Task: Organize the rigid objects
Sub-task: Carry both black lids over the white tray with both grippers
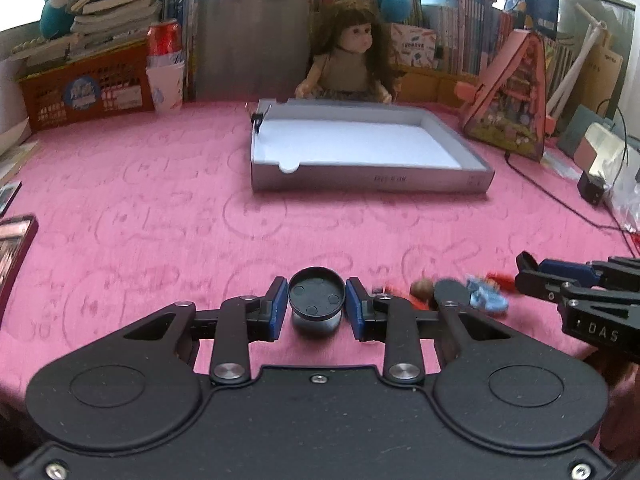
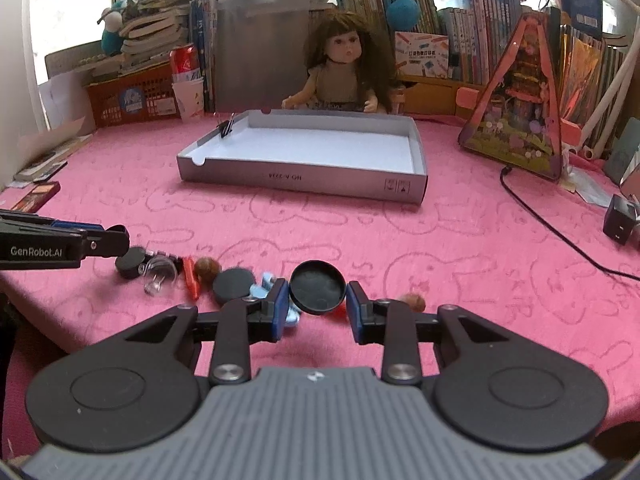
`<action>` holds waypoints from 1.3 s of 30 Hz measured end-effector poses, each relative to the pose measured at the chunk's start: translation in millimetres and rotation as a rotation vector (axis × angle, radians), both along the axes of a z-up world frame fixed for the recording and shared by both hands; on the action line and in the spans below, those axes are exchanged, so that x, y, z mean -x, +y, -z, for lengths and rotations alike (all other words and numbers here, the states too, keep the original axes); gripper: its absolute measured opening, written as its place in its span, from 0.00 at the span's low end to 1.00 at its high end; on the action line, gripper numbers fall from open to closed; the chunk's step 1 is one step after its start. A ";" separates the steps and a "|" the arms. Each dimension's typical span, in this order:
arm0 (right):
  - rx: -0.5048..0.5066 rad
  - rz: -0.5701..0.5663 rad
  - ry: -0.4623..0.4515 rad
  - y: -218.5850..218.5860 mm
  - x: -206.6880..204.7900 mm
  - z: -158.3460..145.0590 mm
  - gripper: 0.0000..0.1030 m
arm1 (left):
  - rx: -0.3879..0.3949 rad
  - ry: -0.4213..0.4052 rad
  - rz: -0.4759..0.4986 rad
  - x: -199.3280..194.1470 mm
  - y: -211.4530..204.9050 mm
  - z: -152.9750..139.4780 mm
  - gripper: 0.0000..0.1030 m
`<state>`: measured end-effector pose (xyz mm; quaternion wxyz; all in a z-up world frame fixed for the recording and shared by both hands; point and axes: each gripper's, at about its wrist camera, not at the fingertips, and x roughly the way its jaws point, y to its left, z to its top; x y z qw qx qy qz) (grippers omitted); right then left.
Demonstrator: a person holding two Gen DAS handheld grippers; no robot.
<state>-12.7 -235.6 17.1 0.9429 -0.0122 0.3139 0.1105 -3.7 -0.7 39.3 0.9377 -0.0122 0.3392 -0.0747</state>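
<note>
My left gripper (image 1: 317, 308) is shut on a small clear jar with a black lid (image 1: 317, 298), held low over the pink tablecloth. My right gripper (image 2: 318, 306) is shut on a round black lid (image 2: 318, 287). Small objects lie in a row at the table's front: a black cap (image 2: 130, 263), a clear glass piece (image 2: 160, 276), a red stick (image 2: 191, 278), a brown nut (image 2: 207, 269), a black disc (image 2: 234, 285), a blue toy (image 2: 264, 286) and another nut (image 2: 414, 301). An open grey box (image 2: 304, 182) with a white inside stands at mid-table.
A black binder clip (image 2: 225, 128) sits on the box's left wall. A doll (image 2: 344, 72) sits behind it. A black cable (image 2: 540, 216) and charger (image 2: 619, 220) lie at right. A triangular toy house (image 2: 516, 120), an orange basket (image 2: 132, 98), books and a red can (image 2: 184, 60) line the back.
</note>
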 end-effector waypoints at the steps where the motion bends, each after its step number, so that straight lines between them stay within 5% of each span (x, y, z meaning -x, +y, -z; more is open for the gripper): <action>1: 0.000 0.003 -0.002 -0.3 -2.6 -1.7 0.35 | 0.001 -0.008 0.002 -4.7 -0.4 -3.4 0.29; 17: -0.029 0.079 0.009 -5.5 -91.2 -31.1 0.35 | 0.036 -0.094 0.035 -133.3 -13.0 -45.6 0.29; 25: -0.015 0.107 0.038 0.1 -158.2 -26.7 0.35 | 0.033 0.011 0.036 -212.8 -16.6 -16.5 0.29; 39: 0.024 0.105 0.139 10.4 -221.7 3.3 0.35 | 0.002 0.108 0.064 -261.4 -22.4 22.4 0.29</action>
